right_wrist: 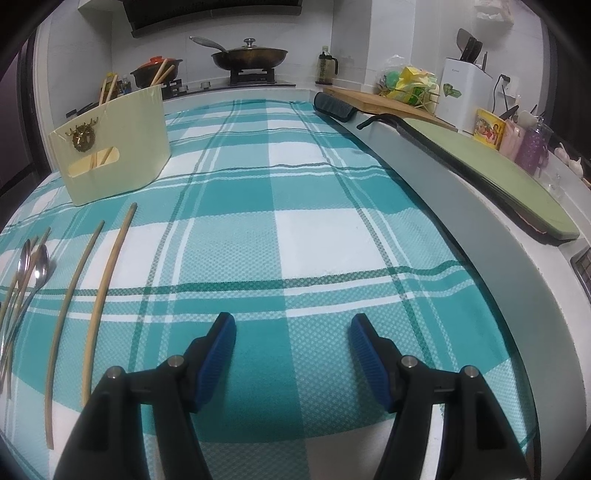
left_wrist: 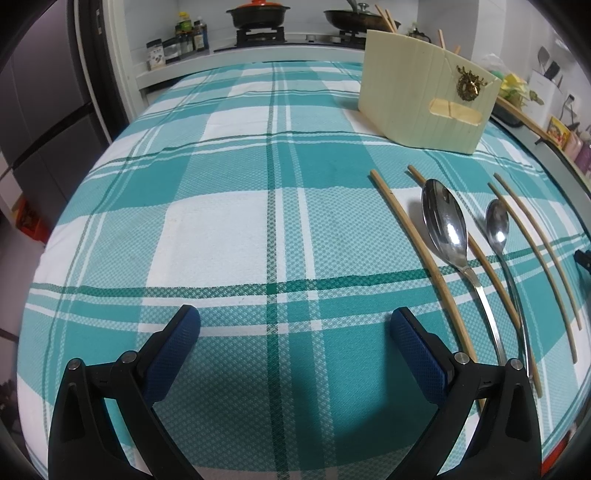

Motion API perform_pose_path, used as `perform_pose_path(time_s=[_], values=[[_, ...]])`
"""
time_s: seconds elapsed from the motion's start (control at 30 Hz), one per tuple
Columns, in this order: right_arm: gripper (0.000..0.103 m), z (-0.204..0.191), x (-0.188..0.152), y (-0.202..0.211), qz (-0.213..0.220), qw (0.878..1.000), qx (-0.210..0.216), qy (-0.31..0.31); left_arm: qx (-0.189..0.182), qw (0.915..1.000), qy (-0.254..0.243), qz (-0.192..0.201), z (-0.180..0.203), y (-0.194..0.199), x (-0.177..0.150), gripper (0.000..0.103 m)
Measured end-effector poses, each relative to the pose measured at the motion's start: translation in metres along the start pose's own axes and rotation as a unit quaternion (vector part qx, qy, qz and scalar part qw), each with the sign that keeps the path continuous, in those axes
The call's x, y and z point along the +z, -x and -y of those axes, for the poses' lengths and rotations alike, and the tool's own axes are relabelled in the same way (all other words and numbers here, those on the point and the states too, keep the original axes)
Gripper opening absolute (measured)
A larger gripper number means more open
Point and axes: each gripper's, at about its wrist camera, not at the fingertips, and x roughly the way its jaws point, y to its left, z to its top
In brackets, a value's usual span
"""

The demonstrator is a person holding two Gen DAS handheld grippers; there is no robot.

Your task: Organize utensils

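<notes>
Four wooden chopsticks and two steel spoons lay side by side on the teal-and-white plaid tablecloth [left_wrist: 221,229], handles toward the cameras. In the left wrist view, the large spoon [left_wrist: 445,221] rested between the first chopstick [left_wrist: 417,243] and the second chopstick [left_wrist: 491,273], its bowl overlapping the latter; the small spoon [left_wrist: 498,227] lay just beside it, followed by the outer pair of chopsticks [left_wrist: 543,251]. In the right wrist view, those two outer chopsticks [right_wrist: 107,273] appeared at left, with both spoons [right_wrist: 37,266] bunched near the frame edge. Beyond the row stood the cream utensil holder [left_wrist: 424,99], upright, bearing a brass deer ornament [left_wrist: 469,83], with further chopsticks [right_wrist: 109,86] protruding from its top. The left gripper [left_wrist: 295,321] hovered over bare cloth beside the first chopstick, jaws spread wide and holding nothing. The right gripper [right_wrist: 293,325] likewise stood parted and empty. Behind the table, a lidded wok [right_wrist: 249,55] and a pot [left_wrist: 258,14] sat on the stove.
</notes>
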Motion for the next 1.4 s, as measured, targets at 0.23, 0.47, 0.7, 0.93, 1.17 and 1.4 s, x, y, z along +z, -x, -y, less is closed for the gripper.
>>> perform_pose_path(time_s=[0.23,0.47,0.7,0.93,1.17,1.4], values=[[0.067,-0.001,0.001,-0.003,-0.005,1.000,-0.004,0.002,0.002,1.0000,0.000,-0.001,0.001,0.000,0.000,0.103],[0.067,-0.001,0.001,0.002,0.007,1.000,-0.006,0.001,0.003,1.0000,0.000,-0.001,0.001,-0.001,0.000,0.103],[0.067,-0.002,0.001,-0.001,0.001,1.000,-0.002,0.004,0.003,1.0000,0.000,-0.001,0.001,0.000,0.000,0.103],[0.067,-0.002,0.001,-0.002,-0.002,1.000,-0.002,0.005,0.004,1.0000,0.005,-0.001,0.000,0.001,-0.002,0.103],[0.067,0.002,0.000,0.006,0.006,0.999,0.039,-0.005,-0.031,0.9988,0.039,0.004,-0.003,0.019,-0.008,0.102],[0.067,-0.020,-0.009,0.047,0.035,0.992,0.118,0.021,-0.078,0.9954,0.040,0.040,0.025,0.059,-0.018,0.102]])
